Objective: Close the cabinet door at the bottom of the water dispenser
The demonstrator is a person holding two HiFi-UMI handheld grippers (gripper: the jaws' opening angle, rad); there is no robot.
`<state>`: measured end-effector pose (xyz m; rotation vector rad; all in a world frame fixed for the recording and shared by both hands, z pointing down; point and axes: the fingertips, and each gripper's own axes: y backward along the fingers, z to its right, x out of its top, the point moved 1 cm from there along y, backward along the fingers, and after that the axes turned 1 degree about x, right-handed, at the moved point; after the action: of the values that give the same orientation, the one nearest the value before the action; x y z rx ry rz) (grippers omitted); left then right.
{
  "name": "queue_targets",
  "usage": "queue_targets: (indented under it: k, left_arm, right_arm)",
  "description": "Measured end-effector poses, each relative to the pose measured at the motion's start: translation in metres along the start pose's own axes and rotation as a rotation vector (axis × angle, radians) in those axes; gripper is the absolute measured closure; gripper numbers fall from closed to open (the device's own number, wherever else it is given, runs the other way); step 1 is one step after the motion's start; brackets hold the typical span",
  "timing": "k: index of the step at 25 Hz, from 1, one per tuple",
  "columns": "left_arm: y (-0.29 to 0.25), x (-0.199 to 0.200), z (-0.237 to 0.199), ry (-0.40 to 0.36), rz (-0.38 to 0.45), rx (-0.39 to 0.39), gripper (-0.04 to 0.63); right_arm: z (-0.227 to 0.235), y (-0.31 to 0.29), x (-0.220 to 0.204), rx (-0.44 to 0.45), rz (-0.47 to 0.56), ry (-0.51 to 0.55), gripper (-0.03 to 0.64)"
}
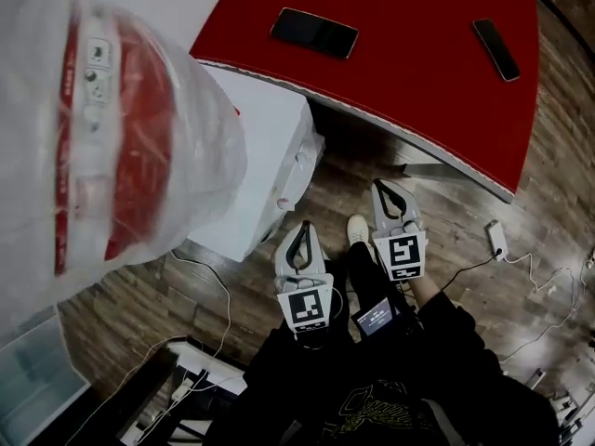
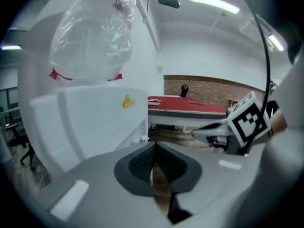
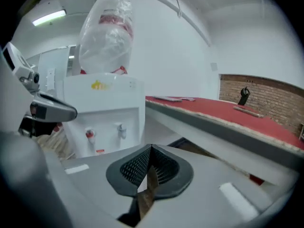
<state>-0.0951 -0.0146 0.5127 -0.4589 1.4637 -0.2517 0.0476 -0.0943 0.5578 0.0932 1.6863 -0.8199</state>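
Left gripper (image 2: 153, 148): the jaws are pressed together along their ribbed pads, with nothing between them. Right gripper (image 3: 150, 150): the jaws are likewise pressed together and hold nothing. In the head view the two grippers are held side by side, apart from each other, low in front of the person's dark clothing and over the wooden floor (image 1: 465, 221). The right one reaches further forward than the left.

The water dispenser (image 3: 107, 113), a white unit, stands ahead and to the left of the right gripper's jaws, clear of them. It stands close on the left of the left gripper's jaws and does not touch them. A bottle (image 3: 107, 37) wrapped in clear plastic sits on top of it. A red tap (image 3: 89, 136) and a second tap (image 3: 121, 129) show on its front, just above the right gripper's body. Below the taps, the bottom of the unit is hidden behind that gripper's body. No view shows the cabinet door, so its position cannot be told. Neither gripper touches the dispenser.

A red table (image 1: 409, 54) lies ahead and to the right of both grippers, next to the dispenser. Two phones (image 1: 314, 32) (image 1: 495, 49) lie flat on it, well apart. A power strip (image 1: 200, 365) with cables lies on the floor behind and to the left of the left gripper.
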Motion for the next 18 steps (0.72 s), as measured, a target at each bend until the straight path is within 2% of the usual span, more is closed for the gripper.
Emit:
queue_targets:
  k: [4, 11, 13, 16, 18]
  left_arm:
    - [0.030, 0.039, -0.010, -0.012, 0.043, 0.036, 0.588]
    - [0.092, 0.133, -0.057, -0.002, 0.185, 0.135, 0.588]
    - [0.106, 0.165, -0.068, -0.010, 0.252, 0.151, 0.588]
    - [0.126, 0.208, -0.084, 0.001, 0.350, 0.176, 0.588]
    - [0.138, 0.224, -0.092, 0.027, 0.380, 0.201, 0.588]
  right_arm:
    - [-0.011, 0.039, 0.067, 0.013, 0.102, -0.012, 0.617]
    - [-0.028, 0.105, 0.188, 0.000, 0.278, -0.006, 0.617]
    - [-0.037, 0.119, 0.226, 0.001, 0.335, 0.055, 0.617]
    - [-0.052, 0.136, 0.277, -0.023, 0.421, 0.243, 0.617]
    - [-0.060, 0.147, 0.297, -0.011, 0.456, 0.260, 0.617]
